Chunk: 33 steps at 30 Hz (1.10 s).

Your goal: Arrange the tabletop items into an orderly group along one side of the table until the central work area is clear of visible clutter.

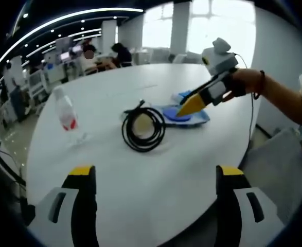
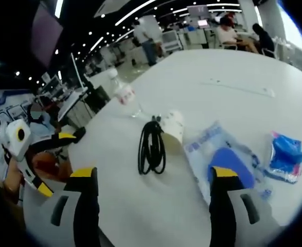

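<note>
On the white worktop (image 1: 140,170) lay a coiled black cable (image 1: 143,128) with a paper cup (image 2: 173,125) touching its coil, a clear water bottle (image 1: 66,114) standing upright well to one side, and a clear bag holding something blue (image 2: 228,159) — beside it a small blue packet (image 2: 285,154). The right gripper (image 1: 188,106) hung over the bag, its yellow tips together. The left gripper (image 1: 156,177) stood at the worktop's near edge, jaws wide apart, holding nothing.

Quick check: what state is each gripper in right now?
Left gripper: open, holding nothing.
Right gripper: open, holding nothing, above the clear bag.
</note>
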{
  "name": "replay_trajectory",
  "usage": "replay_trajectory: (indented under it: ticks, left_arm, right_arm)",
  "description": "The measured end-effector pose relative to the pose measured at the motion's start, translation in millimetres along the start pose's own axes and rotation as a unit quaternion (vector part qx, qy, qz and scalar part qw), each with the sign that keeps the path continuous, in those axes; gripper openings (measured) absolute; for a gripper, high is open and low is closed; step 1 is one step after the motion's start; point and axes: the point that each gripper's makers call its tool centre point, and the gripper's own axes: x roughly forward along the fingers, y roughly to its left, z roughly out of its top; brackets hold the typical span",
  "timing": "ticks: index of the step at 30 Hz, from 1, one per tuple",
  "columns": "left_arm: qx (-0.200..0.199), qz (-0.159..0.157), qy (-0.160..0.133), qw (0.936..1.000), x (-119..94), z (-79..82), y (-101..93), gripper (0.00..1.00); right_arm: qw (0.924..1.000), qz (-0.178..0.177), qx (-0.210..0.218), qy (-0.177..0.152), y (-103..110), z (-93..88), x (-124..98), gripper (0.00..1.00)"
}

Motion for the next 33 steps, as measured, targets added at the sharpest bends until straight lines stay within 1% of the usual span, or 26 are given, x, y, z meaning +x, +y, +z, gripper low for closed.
replay_trajectory:
  ticks: [4,6,12,17,23,26,29,33]
  left_arm:
    - [-0.002,0.001,0.0,1.0,-1,-1.5,0.2,0.93]
    - [-0.002,0.006,-0.005,1.0,-1,-0.4,1.9,0.93]
    - [-0.005,0.012,-0.009,0.9999,-2,0.2,5.3,0.92]
    - [-0.006,0.011,-0.011,0.9999,-3,1.5,3.3,0.92]
    - [-0.008,0.011,-0.007,0.9999,-4,0.2,-1.7,0.92]
    - [-0.009,0.012,-0.007,0.9999,-4,0.0,-2.2,0.92]
    - [-0.011,0.013,-0.007,0.9998,-6,0.9,-3.9,0.92]
    - [-0.012,0.016,-0.003,0.9998,-7,0.0,-3.8,0.92]
  right_arm:
    - [1.0,0.006,-0.001,0.001,4,0.3,11,0.85]
    - [0.9999,0.009,-0.006,0.001,7,0.7,16,0.83]
    - [0.9996,0.021,-0.017,0.0,11,2.0,32,0.75]
    - [0.9997,0.022,-0.014,-0.004,8,3.1,40,0.68]
    - [1.0,0.008,-0.002,-0.001,-4,-0.4,52,0.57]
    - [0.9999,0.009,0.006,0.003,-5,-2.8,56,0.51]
    - [0.9997,0.014,0.019,0.001,-5,-2.8,60,0.42]
    - [0.9994,0.019,0.03,0.0,-4,-3.1,63,0.26]
